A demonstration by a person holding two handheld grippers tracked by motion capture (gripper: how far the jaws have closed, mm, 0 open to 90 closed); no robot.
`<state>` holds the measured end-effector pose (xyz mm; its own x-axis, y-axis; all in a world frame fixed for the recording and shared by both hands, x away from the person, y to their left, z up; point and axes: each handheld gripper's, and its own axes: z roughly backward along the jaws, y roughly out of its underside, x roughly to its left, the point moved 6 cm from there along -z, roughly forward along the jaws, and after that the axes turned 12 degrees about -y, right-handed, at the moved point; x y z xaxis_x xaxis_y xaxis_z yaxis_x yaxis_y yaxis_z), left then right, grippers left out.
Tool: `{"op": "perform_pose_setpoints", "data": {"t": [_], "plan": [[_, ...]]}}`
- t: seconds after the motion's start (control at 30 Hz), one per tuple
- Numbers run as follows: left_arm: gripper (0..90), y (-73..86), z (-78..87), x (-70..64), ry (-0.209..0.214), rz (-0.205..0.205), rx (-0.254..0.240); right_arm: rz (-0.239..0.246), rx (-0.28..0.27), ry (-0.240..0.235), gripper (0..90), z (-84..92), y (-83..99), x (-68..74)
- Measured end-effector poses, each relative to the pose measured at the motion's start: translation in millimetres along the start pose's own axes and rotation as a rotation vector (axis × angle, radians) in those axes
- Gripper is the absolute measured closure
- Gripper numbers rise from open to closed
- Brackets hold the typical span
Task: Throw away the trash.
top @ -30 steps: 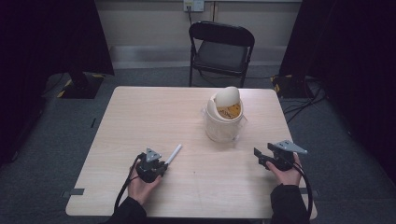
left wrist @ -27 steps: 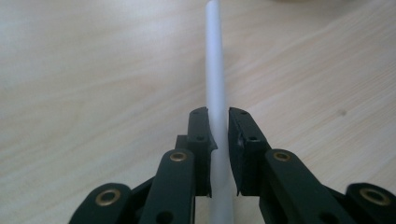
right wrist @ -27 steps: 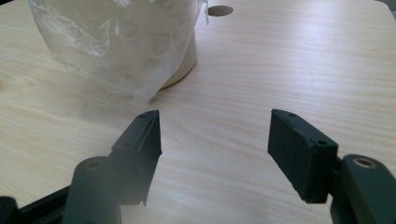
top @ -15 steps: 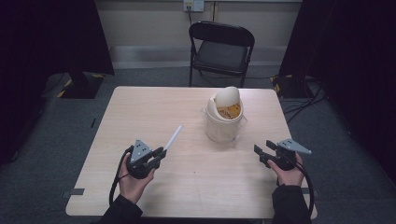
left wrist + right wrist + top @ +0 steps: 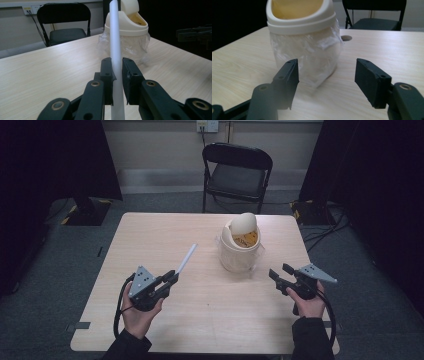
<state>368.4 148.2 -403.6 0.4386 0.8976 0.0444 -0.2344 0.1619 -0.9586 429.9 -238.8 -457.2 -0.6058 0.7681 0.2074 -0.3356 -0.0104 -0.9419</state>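
Left claw: clamping the thin white plastic stick, lifting it clear of the pale wooden bench, pointing toward the cream swing-lid bin.
Right claw: gaping wide, gripping nothing, hovering beside the bin.

white straw: long, thin, straight, lower end pinched between black jaws, free end slanting up and away toward bin, lifted off table. small cream bin: swing lid tipped open, clear liner bag around body, upright mid-table.
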Motion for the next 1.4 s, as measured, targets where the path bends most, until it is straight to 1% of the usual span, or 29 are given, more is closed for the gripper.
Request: {"op": "perform_pose_setpoints", "data": {"t": [0.1,0.13,0.17,0.2,0.23,0.3,0.33,0.37,0.4,0.43,0.47,0.5,0.57,0.6,0.67,0.7,0.87,0.93,1.0,1.03,1.07,1.1,1.17,1.23,1.27,1.3,1.33,1.37,1.4], "plan": [[79.7,-2.3,1.1,1.1,-0.005,0.003,-0.014,0.008,-0.016,-0.015,35.6,0.2,-5.8,4.4],[79.7,-4.1,1.3,2.1,-0.001,0.001,-0.024,0.014,-0.034,-0.037,35.6,-0.5,-12.3,10.4],[79.8,-4.1,1.3,2.1,-0.001,0.001,-0.024,0.014,-0.034,-0.037,35.6,-0.5,-12.3,10.4],[79.7,-6.5,0.8,1.8,0.000,0.010,-0.038,0.020,-0.048,-0.057,35.6,-1.5,-18.2,15.6],[79.8,-6.5,0.8,1.8,0.000,0.010,-0.038,0.020,-0.048,-0.057,35.6,-1.5,-18.2,15.6],[79.7,-8.9,0.1,0.9,0.004,0.010,-0.048,0.031,-0.055,-0.068,35.6,-2.3,-24.8,20.1],[79.7,-12.0,-2.7,-1.0,0.010,0.007,-0.059,0.028,-0.078,-0.080,35.6,-2.9,-31.7,24.3],[79.7,-12.0,-2.7,-1.0,0.010,0.007,-0.059,0.028,-0.078,-0.080,35.6,-2.9,-31.7,24.3],[79.7,-14.6,-4.9,-2.0,0.015,-0.003,-0.071,0.032,-0.100,-0.096,35.6,-4.2,-39.6,29.3],[79.7,-14.6,-4.9,-2.0,0.015,-0.003,-0.071,0.032,-0.104,-0.098,35.6,-4.5,-42.1,30.8],[79.7,-15.8,-6.2,-3.4,0.018,0.007,-0.079,0.032,-0.104,-0.098,35.6,-4.5,-42.1,30.8],[79.7,-17.2,-7.5,-3.9,0.021,0.000,-0.086,0.032,-0.112,-0.104,35.6,-5.3,-45.2,33.1],[79.7,-19.2,-9.3,-5.8,0.018,0.013,-0.092,0.030,-0.127,-0.121,35.6,-7.7,-51.2,37.4],[79.8,-22.0,-11.1,-7.6,0.023,0.005,-0.103,0.032,-0.138,-0.137,35.6,-10.2,-56.7,41.9],[79.8,-23.8,-12.5,-9.9,0.025,0.005,-0.109,0.031,-0.149,-0.148,35.6,-12.6,-62.1,46.6],[79.7,-26.8,-15.0,-13.9,0.037,-0.009,-0.115,0.033,-0.156,-0.155,35.6,-13.9,-64.8,48.9],[79.8,-31.7,-21.9,-25.4,0.054,-0.025,-0.122,0.031,-0.178,-0.182,35.9,-18.3,-76.0,59.0],[79.7,-32.2,-23.5,-27.6,0.058,-0.030,-0.127,0.030,-0.181,-0.187,36.0,-18.9,-77.8,60.8],[79.8,-33.4,-27.1,-34.5,0.073,-0.038,-0.128,0.029,-0.191,-0.205,36.4,-21.0,-82.7,66.3],[79.8,-33.4,-27.1,-34.5,0.073,-0.038,-0.128,0.029,-0.191,-0.205,36.4,-21.0,-82.7,66.3],[79.8,-33.8,-28.7,-37.6,0.080,-0.038,-0.130,0.026,-0.199,-0.221,37.0,-22.8,-85.9,70.9],[79.8,-33.8,-29.6,-39.6,0.084,-0.036,-0.129,0.026,-0.199,-0.221,37.0,-22.8,-85.9,70.9],[79.8,-33.2,-33.5,-47.0,0.099,-0.048,-0.127,0.025,-0.203,-0.239,37.4,-25.9,-89.1,76.7],[79.8,-33.0,-34.8,-49.3,0.103,-0.051,-0.127,0.023,-0.206,-0.247,37.5,-27.1,-90.2,79.0],[79.8,-32.6,-36.5,-53.3,0.113,-0.055,-0.125,0.017,-0.213,-0.264,37.8,-29.6,-92.0,83.2],[79.8,-32.6,-36.5,-53.3,0.113,-0.055,-0.125,0.018,-0.214,-0.272,37.9,-30.7,-92.4,84.6],[79.7,-32.3,-38.8,-57.8,0.116,-0.059,-0.124,0.013,-0.215,-0.284,38.2,-32.2,-92.7,87.3],[79.8,-32.3,-38.8,-57.8,0.116,-0.059,-0.124,0.013,-0.215,-0.284,38.2,-32.2,-92.7,87.3],[79.8,-32.3,-39.6,-60.1,0.123,-0.057,-0.127,0.009,-0.214,-0.302,39.0,-35.1,-92.4,91.7]]}}
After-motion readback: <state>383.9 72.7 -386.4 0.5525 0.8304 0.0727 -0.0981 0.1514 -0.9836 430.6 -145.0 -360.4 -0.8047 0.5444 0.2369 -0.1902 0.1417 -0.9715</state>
